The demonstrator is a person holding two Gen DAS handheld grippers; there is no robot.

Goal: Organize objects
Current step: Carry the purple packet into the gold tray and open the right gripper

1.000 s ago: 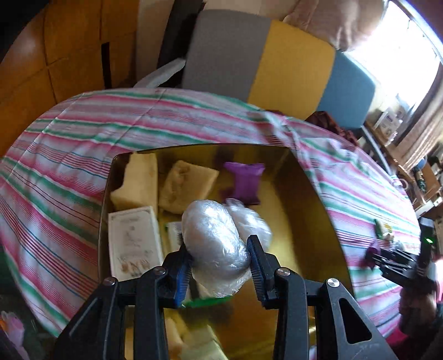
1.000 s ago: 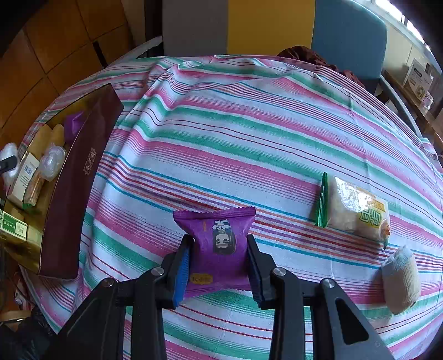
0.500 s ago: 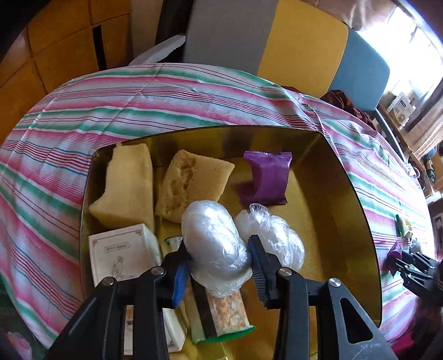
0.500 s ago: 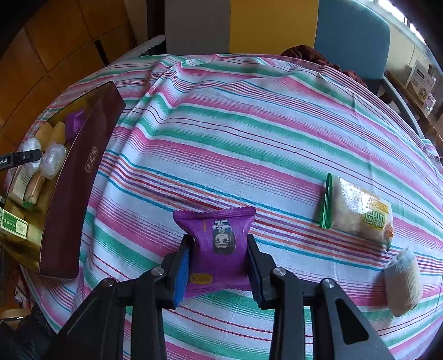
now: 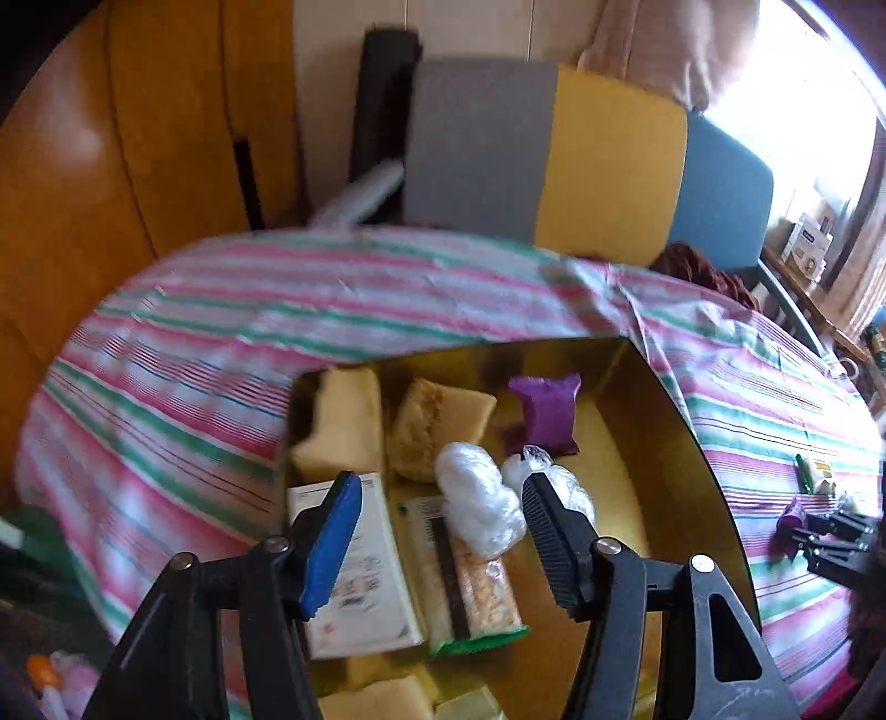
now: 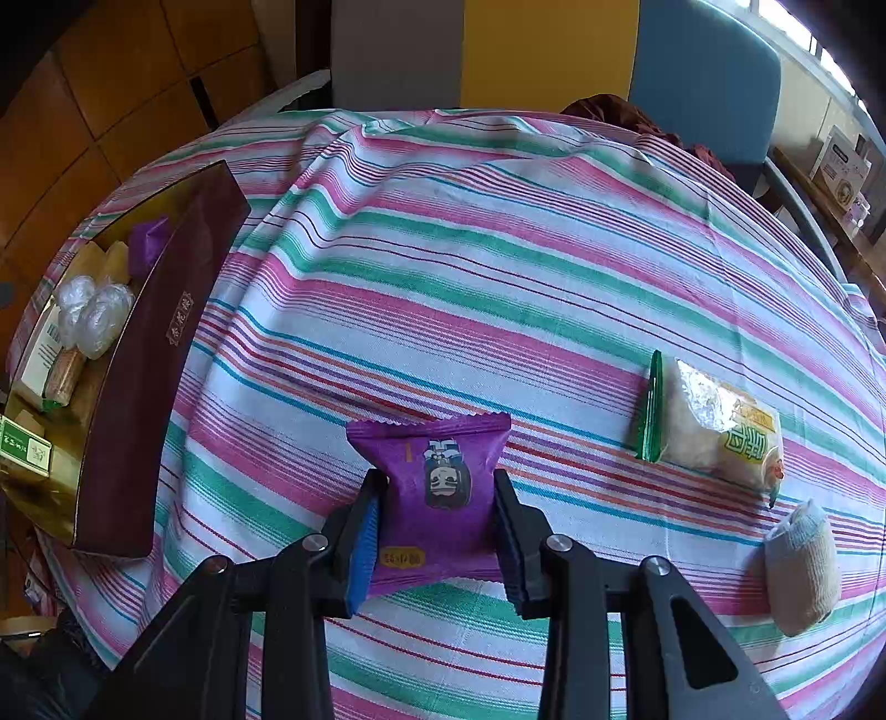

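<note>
— Home, dining or living room?
— Looks like home. Striped tablecloth [image 6: 498, 266] over a round table, chairs [image 6: 703, 72] in grey, yellow, blue pushed up behind it.
— Anything else?
— Wood-panelled wall [image 5: 111, 166], curtain [image 5: 664, 50] by a bright window, boxes [image 6: 841, 166] on a side shelf.
— Table contents?
— Snack packets [image 6: 714, 432] loose on the cloth, gift box [image 6: 149, 354] full of cakes. Domestic clutter, no shop or lab gear.

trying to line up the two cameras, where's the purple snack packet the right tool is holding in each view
Left wrist view: the purple foil snack packet is tiny at the far right edge, pinched in the right tool.
Right wrist view: the same packet sits at bottom centre.
Shared landmark: the gold-lined gift box on the striped tablecloth.
</note>
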